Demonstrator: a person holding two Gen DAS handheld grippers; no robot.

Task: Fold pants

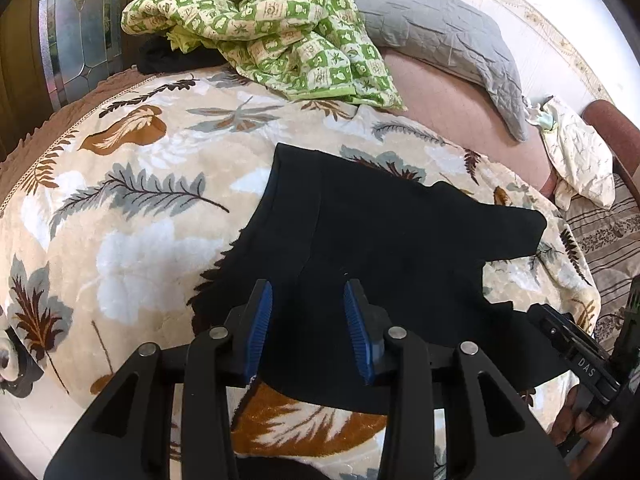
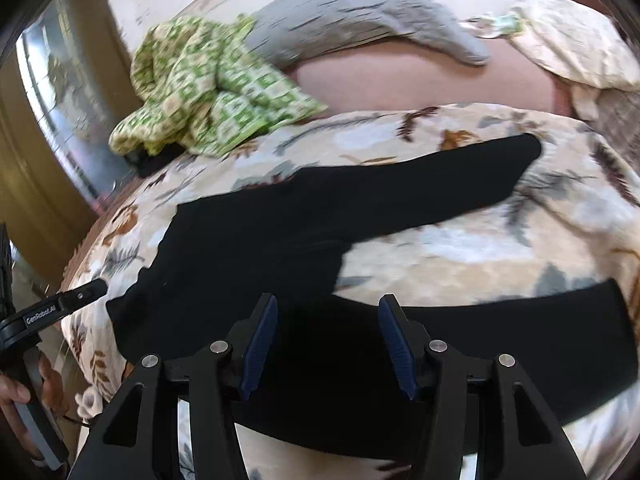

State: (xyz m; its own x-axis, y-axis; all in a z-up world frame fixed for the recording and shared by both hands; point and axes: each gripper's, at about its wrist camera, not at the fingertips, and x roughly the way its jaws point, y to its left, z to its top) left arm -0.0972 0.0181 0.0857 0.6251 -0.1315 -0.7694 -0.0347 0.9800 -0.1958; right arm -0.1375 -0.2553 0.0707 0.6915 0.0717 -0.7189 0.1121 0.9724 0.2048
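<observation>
Black pants (image 1: 384, 232) lie spread flat on the leaf-patterned blanket (image 1: 132, 216), waistband toward the left. In the right wrist view the pants (image 2: 312, 216) show two legs splayed apart, one running up right, one (image 2: 520, 332) running right along the near edge. My left gripper (image 1: 308, 292) is open, hovering over the waist part, holding nothing. My right gripper (image 2: 328, 308) is open above the crotch and near leg, holding nothing. The right gripper's body also shows at the right edge of the left wrist view (image 1: 576, 352). The left gripper's body shows at the left edge of the right wrist view (image 2: 60, 304).
A crumpled green checked cloth (image 1: 272, 28) and a grey quilted pillow (image 1: 440, 36) lie at the bed's far side. A cream pillow (image 1: 580, 156) lies far right. A glass-panelled door (image 1: 80, 28) stands beyond the bed's left edge. The blanket's near edge drops off below my grippers.
</observation>
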